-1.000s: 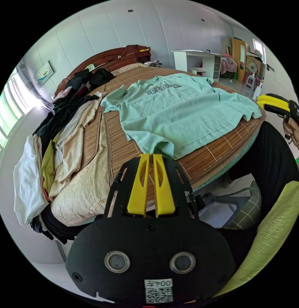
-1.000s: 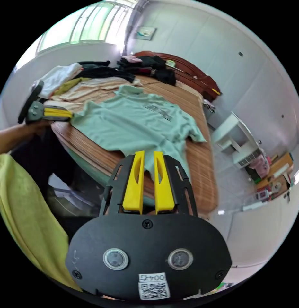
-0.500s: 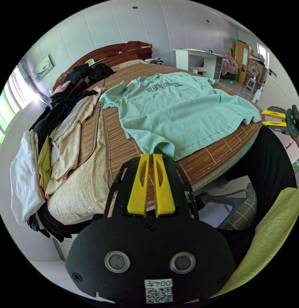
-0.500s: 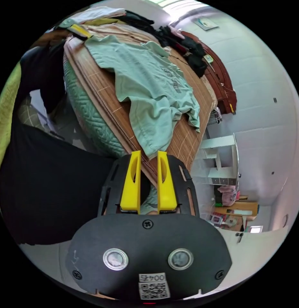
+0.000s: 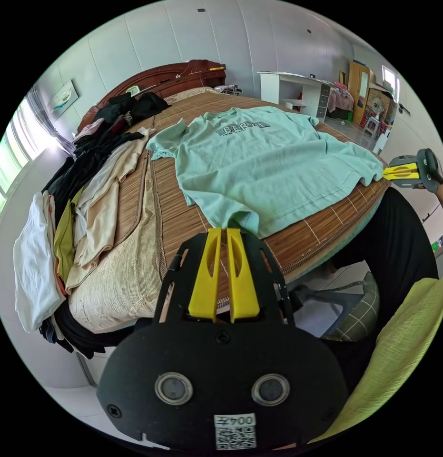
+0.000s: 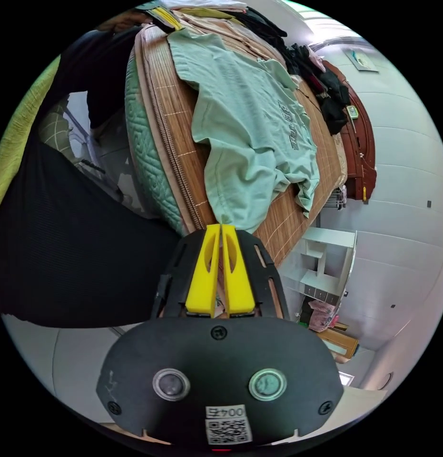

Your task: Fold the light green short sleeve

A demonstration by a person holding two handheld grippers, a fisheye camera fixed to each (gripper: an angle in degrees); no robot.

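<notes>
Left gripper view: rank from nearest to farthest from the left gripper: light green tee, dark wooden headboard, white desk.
From the left gripper:
1. Light green tee, hem at the jaws, spread on the woven mat.
2. Dark wooden headboard, at the bed's far end.
3. White desk, against the far wall.

home bedroom | bed w/ dark red-brown wooden headboard (image 5: 160,82) & woven bamboo mat (image 5: 183,209) | piled clothes (image 5: 83,190) | white desk (image 5: 297,90) | window (image 5: 4,166)

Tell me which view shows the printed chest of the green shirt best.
The left gripper view: the shirt lies spread out with its chest print facing the camera. The right gripper view shows the print sideways, small and foreshortened.
</notes>
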